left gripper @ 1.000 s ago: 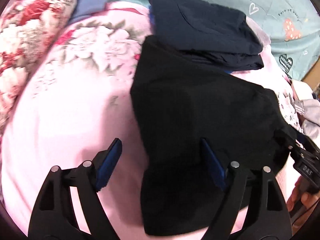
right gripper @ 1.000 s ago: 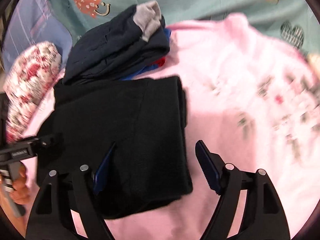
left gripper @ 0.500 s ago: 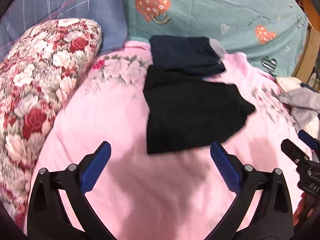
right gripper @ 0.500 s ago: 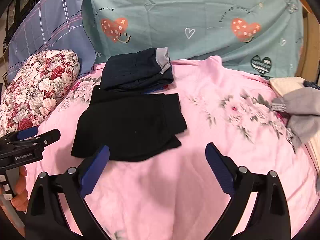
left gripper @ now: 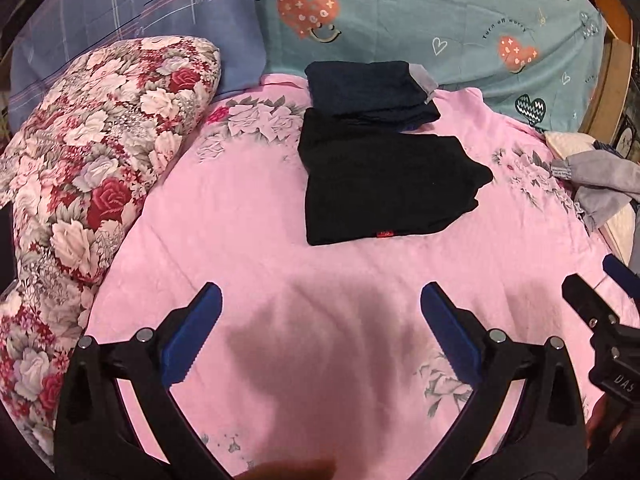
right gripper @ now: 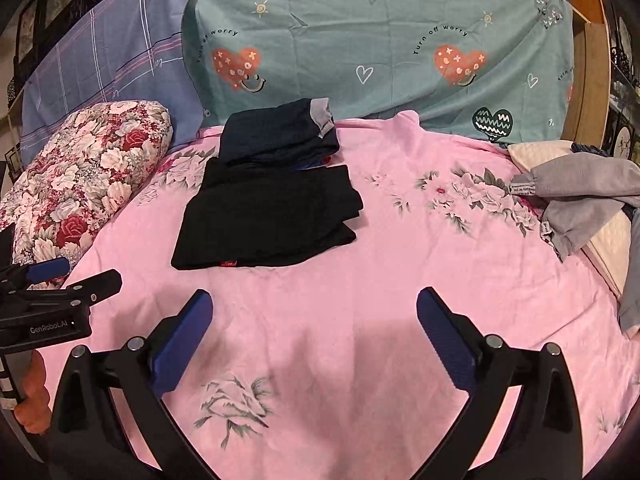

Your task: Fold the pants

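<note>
The black pants lie folded flat on the pink floral bedspread, a small red tag at their near edge. Their far edge touches a folded dark navy stack. My left gripper is open over bare bedspread, well short of the pants, with nothing between its blue pads. My right gripper hangs to the right of the pants, its jaws opening wide and empty. Each view catches the other gripper at its edge.
A red floral pillow lies along the left. A teal heart-print sheet and a blue plaid one hang behind. Loose grey garments are piled at the right edge of the bed.
Both grippers pulled back and up from the black pants, which they were right over a second ago. Their jaws have spread wider. The pants now lie alone ahead.
</note>
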The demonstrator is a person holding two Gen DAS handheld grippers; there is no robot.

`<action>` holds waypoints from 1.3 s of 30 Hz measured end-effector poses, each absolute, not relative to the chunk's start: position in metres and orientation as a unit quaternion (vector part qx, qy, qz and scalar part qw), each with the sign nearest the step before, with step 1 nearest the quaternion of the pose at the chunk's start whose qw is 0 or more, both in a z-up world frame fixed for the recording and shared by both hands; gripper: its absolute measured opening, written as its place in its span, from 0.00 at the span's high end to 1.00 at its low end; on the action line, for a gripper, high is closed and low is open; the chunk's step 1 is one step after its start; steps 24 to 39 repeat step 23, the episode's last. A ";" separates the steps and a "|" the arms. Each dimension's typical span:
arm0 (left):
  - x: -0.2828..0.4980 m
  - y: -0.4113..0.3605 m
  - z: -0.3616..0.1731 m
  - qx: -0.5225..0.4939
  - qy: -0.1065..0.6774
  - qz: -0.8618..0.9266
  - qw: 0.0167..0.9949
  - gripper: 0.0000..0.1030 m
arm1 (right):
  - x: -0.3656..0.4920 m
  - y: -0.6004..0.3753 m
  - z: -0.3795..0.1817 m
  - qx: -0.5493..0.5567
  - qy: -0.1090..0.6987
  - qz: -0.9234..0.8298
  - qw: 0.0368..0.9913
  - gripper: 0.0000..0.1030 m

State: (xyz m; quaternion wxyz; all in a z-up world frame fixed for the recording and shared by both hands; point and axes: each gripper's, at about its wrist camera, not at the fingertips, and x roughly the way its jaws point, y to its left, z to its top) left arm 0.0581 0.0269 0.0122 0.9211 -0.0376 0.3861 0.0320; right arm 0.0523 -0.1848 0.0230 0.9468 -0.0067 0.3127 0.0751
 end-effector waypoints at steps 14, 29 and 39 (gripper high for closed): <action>0.039 0.036 0.017 -0.047 0.360 0.043 0.931 0.02 | 0.043 -0.173 0.017 0.002 0.310 0.087 0.947 0.01; 0.041 0.029 0.012 -0.025 0.369 0.043 0.928 0.02 | 0.046 -0.180 0.014 0.018 0.312 0.084 0.946 0.01; 0.041 0.029 0.012 -0.025 0.369 0.043 0.928 0.02 | 0.046 -0.180 0.014 0.018 0.312 0.084 0.946 0.01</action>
